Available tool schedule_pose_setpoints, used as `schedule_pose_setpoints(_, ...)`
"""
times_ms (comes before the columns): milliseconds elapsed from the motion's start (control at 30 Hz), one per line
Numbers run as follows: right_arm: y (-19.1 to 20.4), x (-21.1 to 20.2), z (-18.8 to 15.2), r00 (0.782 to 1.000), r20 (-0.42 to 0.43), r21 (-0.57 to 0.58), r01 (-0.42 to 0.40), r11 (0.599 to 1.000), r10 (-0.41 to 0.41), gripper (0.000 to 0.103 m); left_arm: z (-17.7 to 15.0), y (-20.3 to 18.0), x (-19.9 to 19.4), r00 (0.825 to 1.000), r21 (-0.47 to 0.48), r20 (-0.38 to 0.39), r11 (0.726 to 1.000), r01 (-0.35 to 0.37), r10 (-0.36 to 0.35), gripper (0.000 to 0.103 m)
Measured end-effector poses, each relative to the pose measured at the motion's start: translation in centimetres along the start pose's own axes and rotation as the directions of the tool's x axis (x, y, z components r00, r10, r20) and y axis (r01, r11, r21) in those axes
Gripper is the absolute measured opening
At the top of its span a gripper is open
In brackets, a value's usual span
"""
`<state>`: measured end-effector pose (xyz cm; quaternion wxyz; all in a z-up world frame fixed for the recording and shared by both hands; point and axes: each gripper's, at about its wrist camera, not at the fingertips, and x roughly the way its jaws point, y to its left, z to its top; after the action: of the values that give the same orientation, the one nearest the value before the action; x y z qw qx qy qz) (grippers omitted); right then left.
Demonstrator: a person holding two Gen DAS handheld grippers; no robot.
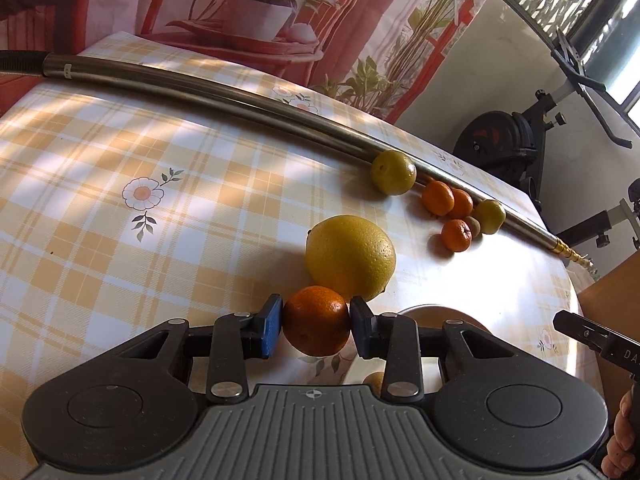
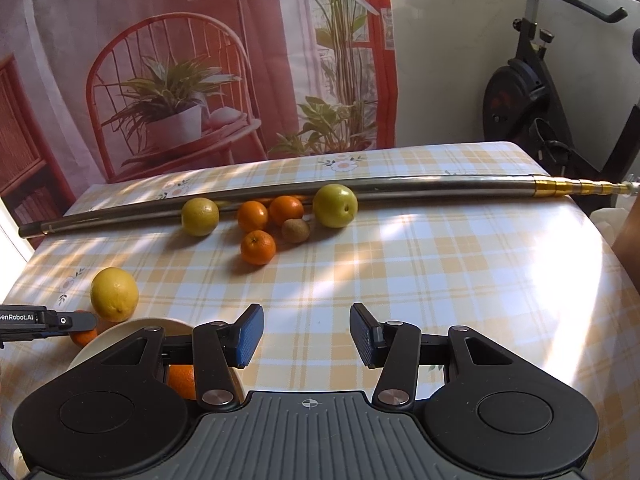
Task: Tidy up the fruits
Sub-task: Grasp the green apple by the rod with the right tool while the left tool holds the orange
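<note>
Gripping a small orange (image 1: 316,320) between its two blue pads, the left gripper (image 1: 316,326) holds the fruit just above a table covered in a yellow-and-white checked cloth (image 1: 100,208) printed with small flowers. The pads press against the orange's left and right sides. Directly beyond it sits a large yellow lemon (image 1: 350,256), close to the held fruit; whether the two touch cannot be told.

Just below and to the right of the left gripper, the rim of a pale round plate (image 2: 120,330) shows, with another orange (image 2: 182,380) lying on it, mostly hidden behind the right gripper's body.

The right gripper (image 2: 306,334) hovers over bare cloth with its blue-padded fingers spread wide apart — nothing lies between them.

Farther back, a long metal pole (image 2: 400,186) with a brass-coloured tip lies across the table. Against it rests a cluster of fruit: a yellow-green citrus (image 2: 200,216) at the left, two oranges (image 2: 253,216) side by side, a green round fruit (image 2: 335,205) at the right. In front of these sit a third small orange (image 2: 258,247) and a brown kiwi (image 2: 295,230), near each other.

Behind the table hangs a printed backdrop (image 2: 180,80) showing a red chair and potted plants. A black exercise bike (image 2: 528,92) stands at the right — well apart from the fruit.
</note>
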<state>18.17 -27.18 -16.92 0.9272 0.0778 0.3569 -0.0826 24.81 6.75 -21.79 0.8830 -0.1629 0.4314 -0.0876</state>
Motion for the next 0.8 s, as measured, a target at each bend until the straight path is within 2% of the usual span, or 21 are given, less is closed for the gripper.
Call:
schedule_pose_setpoints(100,-0.1,0.1,-0.1,1.000,-0.001,0.014,-0.005,1.000,0.005,0.045,-0.2,-1.0,-1.6,1.000,0.072,0.023,0.997,-0.020,0.018,0.038)
schedule_pose_setpoints(233,-0.4,-0.1,-0.1,1.000,0.005,0.038,-0.025,0.999,0.024,0.045,-0.6,-2.8,-3.5,0.999,0.155,0.044,0.988,-0.001,-0.006,0.038)
schedule_pose_setpoints(433,-0.6,-0.7,0.7,0.999,0.035,0.032,-0.027,0.999,0.026,0.045,-0.2,-4.9,-5.2,0.993,0.209,0.117,0.978,-0.022,-0.002,0.038)
schedule_pose_setpoints(567,-1.1,-1.2,1.8,0.997,0.067,0.024,-0.025,0.999,0.024,0.045,0.4,-6.1,-6.8,0.970,0.247,0.241,0.965,-0.090,0.029,0.038)
schedule_pose_setpoints(667,-1.3,-1.1,2.5,0.997,0.083,-0.008,-0.003,1.000,0.003,0.045,1.0,-5.8,-7.8,0.959,0.211,0.278,0.972,-0.108,0.046,0.038)
schedule_pose_setpoints(800,-1.9,-0.8,3.6,0.996,0.094,-0.013,-0.001,1.000,0.002,0.045,1.3,-5.8,-8.6,0.935,0.205,0.337,0.961,-0.184,0.108,0.038)
